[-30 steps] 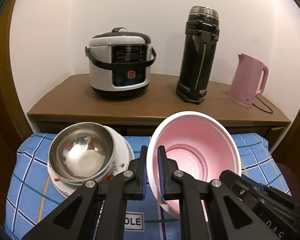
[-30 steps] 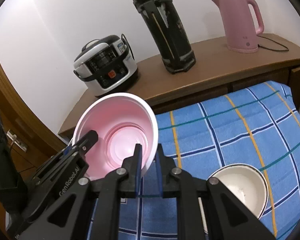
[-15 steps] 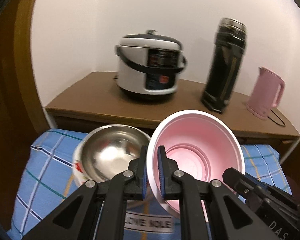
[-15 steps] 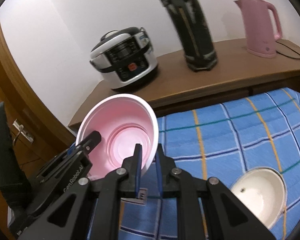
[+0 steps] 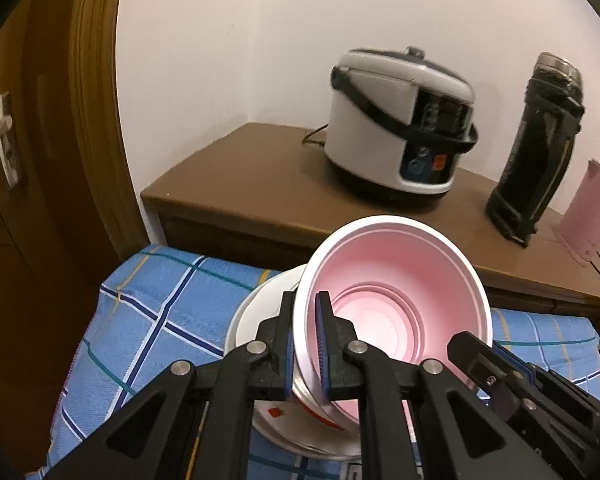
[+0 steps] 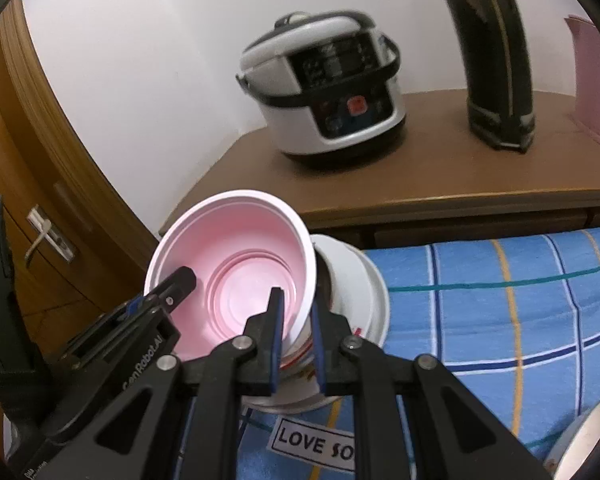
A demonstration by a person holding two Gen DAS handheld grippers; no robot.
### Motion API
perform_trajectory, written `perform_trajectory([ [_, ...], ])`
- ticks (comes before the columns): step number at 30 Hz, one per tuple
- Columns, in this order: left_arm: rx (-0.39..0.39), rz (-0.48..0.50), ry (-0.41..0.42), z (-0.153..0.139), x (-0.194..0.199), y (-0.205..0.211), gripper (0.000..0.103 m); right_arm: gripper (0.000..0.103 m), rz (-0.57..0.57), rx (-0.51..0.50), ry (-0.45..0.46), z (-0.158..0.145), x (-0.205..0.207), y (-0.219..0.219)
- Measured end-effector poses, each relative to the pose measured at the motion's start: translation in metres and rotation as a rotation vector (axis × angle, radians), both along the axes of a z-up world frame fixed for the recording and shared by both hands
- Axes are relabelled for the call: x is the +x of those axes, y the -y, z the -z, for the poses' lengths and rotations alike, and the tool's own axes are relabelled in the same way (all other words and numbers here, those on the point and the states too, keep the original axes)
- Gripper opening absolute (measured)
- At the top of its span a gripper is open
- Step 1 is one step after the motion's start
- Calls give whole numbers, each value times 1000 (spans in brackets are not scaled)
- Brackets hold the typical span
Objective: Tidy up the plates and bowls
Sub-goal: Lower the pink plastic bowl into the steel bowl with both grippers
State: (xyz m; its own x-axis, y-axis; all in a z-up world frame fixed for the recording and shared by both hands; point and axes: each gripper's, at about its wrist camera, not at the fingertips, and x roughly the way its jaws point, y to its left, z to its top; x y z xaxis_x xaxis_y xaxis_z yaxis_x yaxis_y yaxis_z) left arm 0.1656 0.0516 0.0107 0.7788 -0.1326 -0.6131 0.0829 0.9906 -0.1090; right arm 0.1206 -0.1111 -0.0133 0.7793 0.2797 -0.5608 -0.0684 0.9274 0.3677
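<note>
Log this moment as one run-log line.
left claw: shut on pink bowl rim | right claw: shut on opposite rim | bowl: over white plate stack

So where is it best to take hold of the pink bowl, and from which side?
By its thin rim, one finger inside and one outside, from opposite sides. The pink bowl is wide, deep and tilted open toward the left gripper and right gripper.

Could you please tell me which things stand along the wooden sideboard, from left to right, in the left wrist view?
Rice cooker → black thermos flask → pink kettle, which is cut off at the right edge of the picture.
</note>
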Motion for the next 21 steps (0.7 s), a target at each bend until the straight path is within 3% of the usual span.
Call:
perform_trajectory([
  [7, 10, -10, -26, 15, 11, -4, 11, 14, -8, -29, -37, 14, 16, -7],
  [21, 10, -25, -17, 16, 13, -7, 13, 16, -2, -34, -34, 15, 14, -7],
])
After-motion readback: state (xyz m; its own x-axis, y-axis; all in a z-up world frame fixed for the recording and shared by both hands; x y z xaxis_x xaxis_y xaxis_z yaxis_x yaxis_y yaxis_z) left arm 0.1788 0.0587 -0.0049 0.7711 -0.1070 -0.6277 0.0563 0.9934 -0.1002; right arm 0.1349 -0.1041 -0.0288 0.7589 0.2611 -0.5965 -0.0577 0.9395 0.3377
